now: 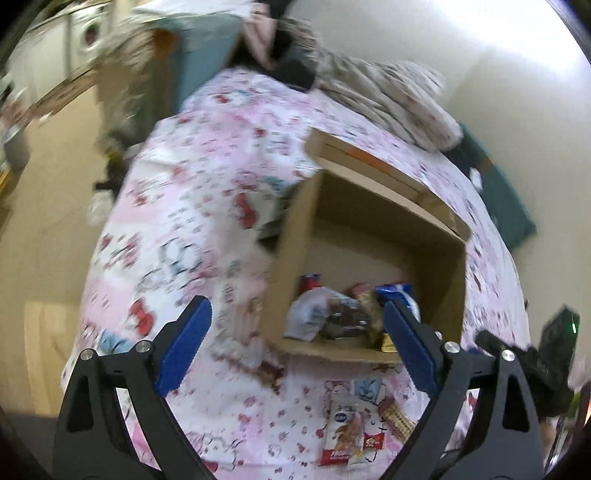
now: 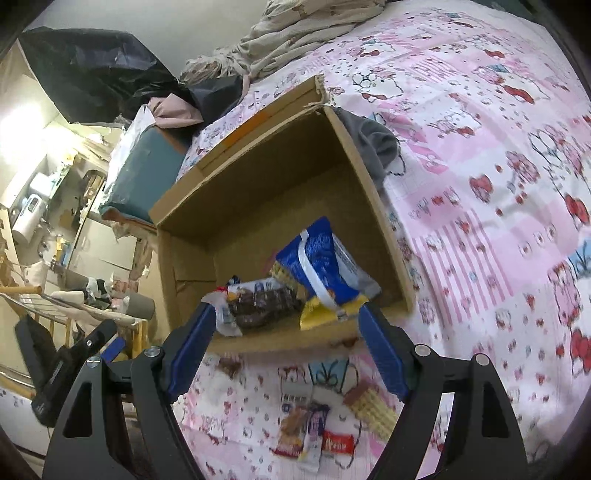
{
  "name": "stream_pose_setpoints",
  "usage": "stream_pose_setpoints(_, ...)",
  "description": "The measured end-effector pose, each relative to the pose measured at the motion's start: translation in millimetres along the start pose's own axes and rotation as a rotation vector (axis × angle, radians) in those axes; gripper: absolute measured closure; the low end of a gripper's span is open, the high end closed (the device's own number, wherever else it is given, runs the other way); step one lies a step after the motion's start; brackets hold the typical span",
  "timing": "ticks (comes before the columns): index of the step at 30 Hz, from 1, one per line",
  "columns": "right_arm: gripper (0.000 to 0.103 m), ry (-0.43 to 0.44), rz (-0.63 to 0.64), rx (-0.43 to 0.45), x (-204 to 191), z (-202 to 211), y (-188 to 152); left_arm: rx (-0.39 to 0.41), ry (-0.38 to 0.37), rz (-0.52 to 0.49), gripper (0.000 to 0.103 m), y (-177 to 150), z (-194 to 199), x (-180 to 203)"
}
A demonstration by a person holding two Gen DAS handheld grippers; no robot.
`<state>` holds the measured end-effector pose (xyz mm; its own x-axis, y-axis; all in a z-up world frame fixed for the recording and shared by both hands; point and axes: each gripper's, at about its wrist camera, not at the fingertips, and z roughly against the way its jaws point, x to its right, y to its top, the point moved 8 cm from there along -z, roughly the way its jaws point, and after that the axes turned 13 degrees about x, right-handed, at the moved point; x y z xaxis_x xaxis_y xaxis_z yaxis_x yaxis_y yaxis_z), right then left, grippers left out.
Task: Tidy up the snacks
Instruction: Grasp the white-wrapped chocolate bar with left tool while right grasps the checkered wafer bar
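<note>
An open cardboard box [image 1: 373,206] [image 2: 258,177] sits on a pink patterned bed. Inside it lie several snack packets: a blue bag [image 2: 321,266] [image 1: 400,293], a dark chocolate packet [image 2: 262,304] [image 1: 343,319], a yellow packet [image 2: 317,315] and a white packet [image 1: 308,314]. On the sheet in front of the box lie loose snacks: a small red and white packet [image 1: 341,432] [image 2: 303,428] and a wafer bar [image 2: 373,406] [image 1: 397,417]. My left gripper [image 1: 297,332] and my right gripper [image 2: 288,338] are both open and empty, above the box's near edge.
Crumpled bedding [image 1: 388,96] [image 2: 295,33] and a dark bag [image 2: 92,70] lie at the bed's far end. A grey cloth [image 2: 373,140] lies beside the box. The other gripper's body [image 2: 62,362] [image 1: 546,354] shows at each frame's side. Cluttered shelves [image 2: 44,206] stand beyond the bed.
</note>
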<state>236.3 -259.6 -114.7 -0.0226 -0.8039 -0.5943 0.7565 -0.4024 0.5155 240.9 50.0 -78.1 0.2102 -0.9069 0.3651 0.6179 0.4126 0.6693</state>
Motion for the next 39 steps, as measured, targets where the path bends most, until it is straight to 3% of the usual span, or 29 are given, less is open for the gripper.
stream_pose_setpoints(2,0.02,-0.003,-0.012,-0.007,3,9,-9,0.009,0.047,0.033,0.011,-6,7,-16)
stream_pose_setpoints(9,0.02,-0.065,-0.075,-0.044,22,25,-36,-0.076,0.249,0.161,0.011,-62,-6,-58)
stream_pose_setpoints(12,0.02,-0.073,-0.077,-0.062,29,26,-40,-0.013,0.37,0.203,0.014,-82,-8,-65)
stream_pose_setpoints(14,0.02,-0.083,-0.098,-0.053,37,29,-37,0.014,0.396,0.194,0.014,-94,-15,-58)
stream_pose_setpoints(18,0.02,-0.067,-0.161,-0.053,45,28,-33,-0.011,0.428,0.145,0.02,-114,-47,-40)
stream_pose_setpoints(22,0.02,-0.049,-0.175,-0.073,45,25,-35,-0.053,0.472,0.158,0.025,-127,-71,-44)
stream_pose_setpoints(26,0.02,-0.004,-0.198,-0.104,40,24,-40,-0.035,0.535,0.134,0.028,-125,-81,-55)
stream_pose_setpoints(29,0.02,-0.002,-0.188,-0.104,39,25,-40,-0.061,0.547,0.137,0.042,-128,-87,-60)
stream_pose_setpoints(33,0.02,-0.025,-0.183,-0.098,44,26,-39,-0.096,0.504,0.115,0.091,-132,-90,-58)
stream_pose_setpoints(39,0.02,-0.123,-0.18,-0.264,64,3,-72,-0.184,0.406,0.1,0.091,-142,-78,-49)
